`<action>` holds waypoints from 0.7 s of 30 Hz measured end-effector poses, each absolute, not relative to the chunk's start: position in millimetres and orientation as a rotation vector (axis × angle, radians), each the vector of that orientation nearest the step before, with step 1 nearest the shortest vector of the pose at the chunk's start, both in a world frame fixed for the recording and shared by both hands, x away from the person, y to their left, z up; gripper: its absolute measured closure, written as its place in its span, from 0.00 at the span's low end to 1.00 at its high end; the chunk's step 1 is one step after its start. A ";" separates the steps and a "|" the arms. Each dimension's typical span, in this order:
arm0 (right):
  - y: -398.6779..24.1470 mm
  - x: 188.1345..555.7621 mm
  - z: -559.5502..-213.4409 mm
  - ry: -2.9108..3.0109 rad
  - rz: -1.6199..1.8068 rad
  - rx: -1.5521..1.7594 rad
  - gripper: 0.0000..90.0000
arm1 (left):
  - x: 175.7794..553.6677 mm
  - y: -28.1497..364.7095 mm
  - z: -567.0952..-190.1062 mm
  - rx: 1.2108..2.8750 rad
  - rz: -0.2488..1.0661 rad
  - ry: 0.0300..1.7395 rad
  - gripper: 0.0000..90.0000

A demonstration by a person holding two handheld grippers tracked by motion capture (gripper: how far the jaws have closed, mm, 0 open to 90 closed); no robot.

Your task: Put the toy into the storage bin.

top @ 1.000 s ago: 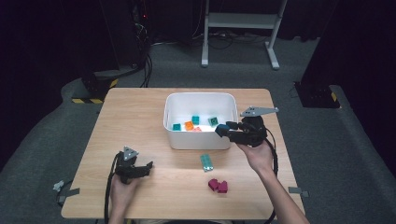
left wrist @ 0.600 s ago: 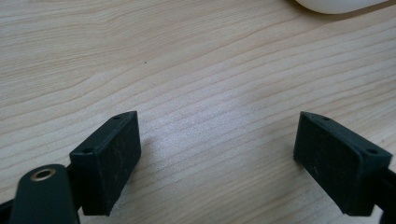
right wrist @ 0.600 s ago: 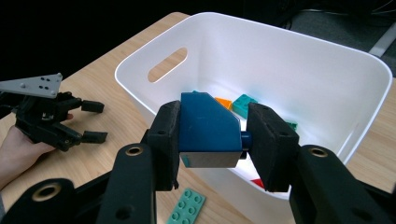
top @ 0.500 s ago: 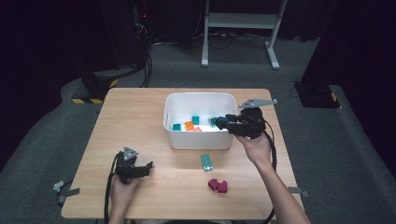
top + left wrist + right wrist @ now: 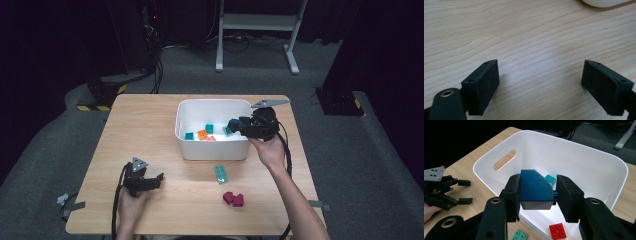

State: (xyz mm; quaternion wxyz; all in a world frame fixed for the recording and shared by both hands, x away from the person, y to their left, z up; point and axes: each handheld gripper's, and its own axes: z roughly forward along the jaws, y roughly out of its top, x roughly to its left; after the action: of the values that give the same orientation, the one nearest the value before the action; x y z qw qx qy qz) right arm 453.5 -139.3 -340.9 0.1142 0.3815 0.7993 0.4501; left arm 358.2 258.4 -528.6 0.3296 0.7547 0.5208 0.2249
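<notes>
Right gripper (image 5: pixel 537 195) clamped on blue block (image 5: pixel 535 190), poised over near rim of white bin (image 5: pixel 599 167); drop zone straight below. Left gripper (image 5: pixel 540 87) open, idle.

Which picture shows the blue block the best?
The right gripper view: the blue block sits big and close, clamped in the right gripper above the white bin. The high view shows it tiny.

A recording lab: black curtains (image 5: pixel 45 45) ring a grey carpeted floor (image 5: pixel 350 165), cables (image 5: pixel 155 65) trail from equipment at eleven o'clock, a white metal stand (image 5: pixel 257 22) at twelve, hazard tape (image 5: pixel 92 107) beside the wooden table (image 5: pixel 140 125).
</notes>
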 end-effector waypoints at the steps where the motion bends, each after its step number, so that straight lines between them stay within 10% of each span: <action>1: -138.6 455.0 -341.1 2.341 1.319 1.119 0.63 | 358.2 258.4 -528.6 1.975 0.589 1.362 0.17; 21: -118.1 486.2 -356.7 2.351 1.188 1.180 0.63 | 358.2 258.4 -528.6 1.974 0.588 1.362 0.17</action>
State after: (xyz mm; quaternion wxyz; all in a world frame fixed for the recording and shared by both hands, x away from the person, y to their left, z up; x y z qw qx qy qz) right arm 486.2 -118.1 -356.7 0.1275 0.4055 0.8078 0.4083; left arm 358.2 258.4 -528.6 0.3300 0.7545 0.5209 0.2248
